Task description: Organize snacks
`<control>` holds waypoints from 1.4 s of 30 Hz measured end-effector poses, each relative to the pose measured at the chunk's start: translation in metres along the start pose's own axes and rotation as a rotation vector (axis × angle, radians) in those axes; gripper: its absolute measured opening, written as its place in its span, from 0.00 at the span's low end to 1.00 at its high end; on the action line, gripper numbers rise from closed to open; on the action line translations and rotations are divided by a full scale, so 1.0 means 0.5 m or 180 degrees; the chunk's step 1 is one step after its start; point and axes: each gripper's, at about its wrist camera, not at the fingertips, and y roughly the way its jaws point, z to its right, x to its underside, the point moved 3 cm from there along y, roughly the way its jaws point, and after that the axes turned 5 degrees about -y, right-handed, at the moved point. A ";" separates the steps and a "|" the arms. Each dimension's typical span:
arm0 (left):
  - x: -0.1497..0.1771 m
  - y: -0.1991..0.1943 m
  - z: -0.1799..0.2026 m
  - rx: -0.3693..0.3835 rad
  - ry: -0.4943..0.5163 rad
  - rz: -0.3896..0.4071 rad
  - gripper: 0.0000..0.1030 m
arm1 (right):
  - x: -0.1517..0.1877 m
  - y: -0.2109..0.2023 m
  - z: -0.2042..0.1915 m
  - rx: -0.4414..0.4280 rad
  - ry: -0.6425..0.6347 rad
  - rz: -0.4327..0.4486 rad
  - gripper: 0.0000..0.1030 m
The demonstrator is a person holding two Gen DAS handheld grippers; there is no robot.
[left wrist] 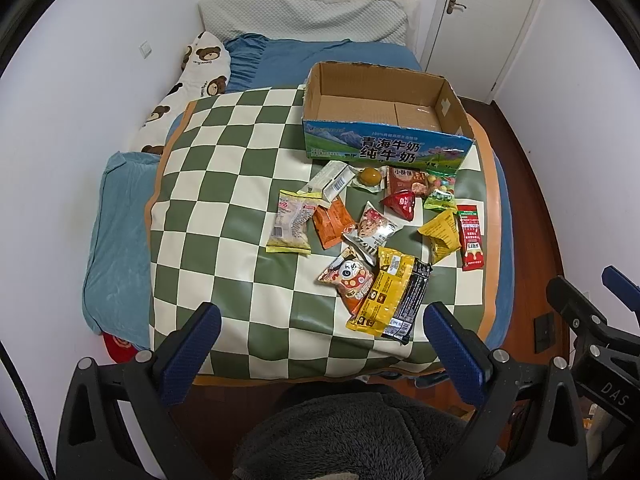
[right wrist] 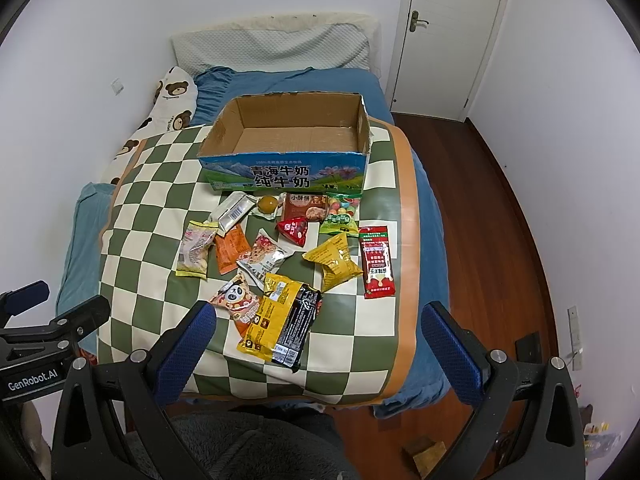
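snacks: about a dozen packets lie scattered mid-frame on the checkered mat (left wrist: 224, 184), just below the milk box (left wrist: 384, 120). nearest ones are the yellow-black packet (right wrist: 280, 320) and the panda packet (right wrist: 236, 300), which overlap each other at lower centre.
box: open top, looks empty, sitting in the upper middle of both views with its printed front touching the top row of snacks.
left gripper (left wrist: 320, 344): tongs spread wide, nothing in them, hovering at the bottom of the frame short of the pile.
right gripper (right wrist: 318, 344): same deal, wide and empty, low in its frame.
step in hand: looks like nothing is packed yet. i'd grab a loose single first, like the red stick packet (right wrist: 378, 262) at right, pinching across its narrow width so it doesn't fold.
watch out: the overlapped pair could drag each other. the soft bed probably gives under a push.
edges: the red stick packet sits near the mat's orange border at right, bed edge and wood floor beyond.
open room: plenty of bare mat at left of the pile, clear lane up to the box.
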 end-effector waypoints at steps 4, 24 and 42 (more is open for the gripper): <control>0.001 -0.001 0.000 -0.0004 -0.0001 -0.0001 1.00 | -0.004 0.000 0.000 0.0000 0.0008 0.0015 1.00; 0.003 -0.015 -0.002 0.0009 -0.0004 0.0064 1.00 | -0.008 -0.020 -0.003 -0.0009 0.0028 0.0069 1.00; 0.001 0.098 -0.039 -0.0270 -0.0102 -0.0021 1.00 | 0.029 0.108 -0.018 -0.0324 0.0313 -0.0209 1.00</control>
